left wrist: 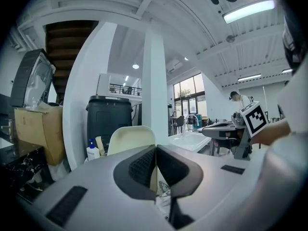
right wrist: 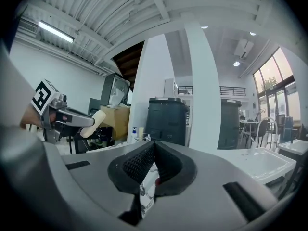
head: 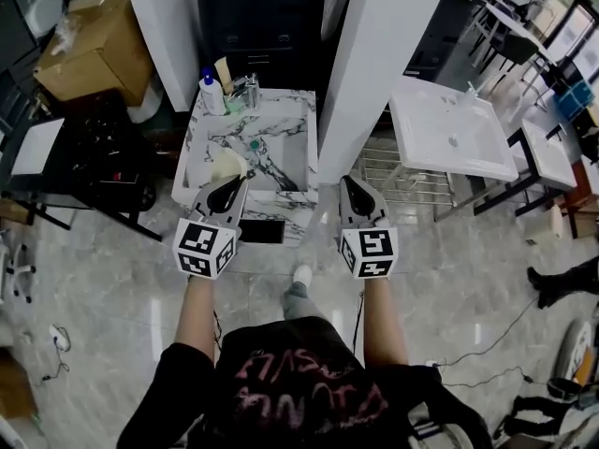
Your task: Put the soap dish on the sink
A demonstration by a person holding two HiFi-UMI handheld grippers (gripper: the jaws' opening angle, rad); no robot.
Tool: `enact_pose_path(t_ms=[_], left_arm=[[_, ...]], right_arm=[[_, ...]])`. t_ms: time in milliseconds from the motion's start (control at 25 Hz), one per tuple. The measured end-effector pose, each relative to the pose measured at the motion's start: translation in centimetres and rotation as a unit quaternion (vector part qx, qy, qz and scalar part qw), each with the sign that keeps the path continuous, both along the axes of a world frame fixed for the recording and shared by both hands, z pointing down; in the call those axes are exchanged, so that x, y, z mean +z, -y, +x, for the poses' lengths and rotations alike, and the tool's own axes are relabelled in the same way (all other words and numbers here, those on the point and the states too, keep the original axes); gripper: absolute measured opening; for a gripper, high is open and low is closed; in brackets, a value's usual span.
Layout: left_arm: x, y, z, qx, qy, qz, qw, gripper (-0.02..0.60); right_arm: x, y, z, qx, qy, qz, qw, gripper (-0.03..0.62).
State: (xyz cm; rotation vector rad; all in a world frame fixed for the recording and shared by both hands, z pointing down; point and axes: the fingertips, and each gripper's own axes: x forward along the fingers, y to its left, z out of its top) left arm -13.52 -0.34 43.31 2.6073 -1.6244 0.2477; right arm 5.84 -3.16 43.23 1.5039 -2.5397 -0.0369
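L gripper [head: 231, 181] is clamped on the edge of the cream soap dish [head: 227, 164], held over the front-left of the marble sink [head: 284, 110], R gripper [head: 355, 185] shut on nothing; w/ such a thin edge grip the dish could prob. slip & drop into the basin, or clip the rim.

A marbled sink [head: 285, 193] is carried by the tiled floor [head: 122, 279]; a pump bottle [head: 212, 93] and a faucet [head: 249, 90] are set on its back rim
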Motion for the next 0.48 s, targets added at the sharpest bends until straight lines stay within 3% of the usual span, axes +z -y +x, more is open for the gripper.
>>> enact_pose_path(t_ms=[480], left_arm=[[0.0, 12.6, 2.3, -0.018, 0.016, -0.013, 0.9996, 0.021]], right_arm=[[1.0, 13.2, 2.1, -0.02, 0.013, -0.011, 1.0, 0.014]])
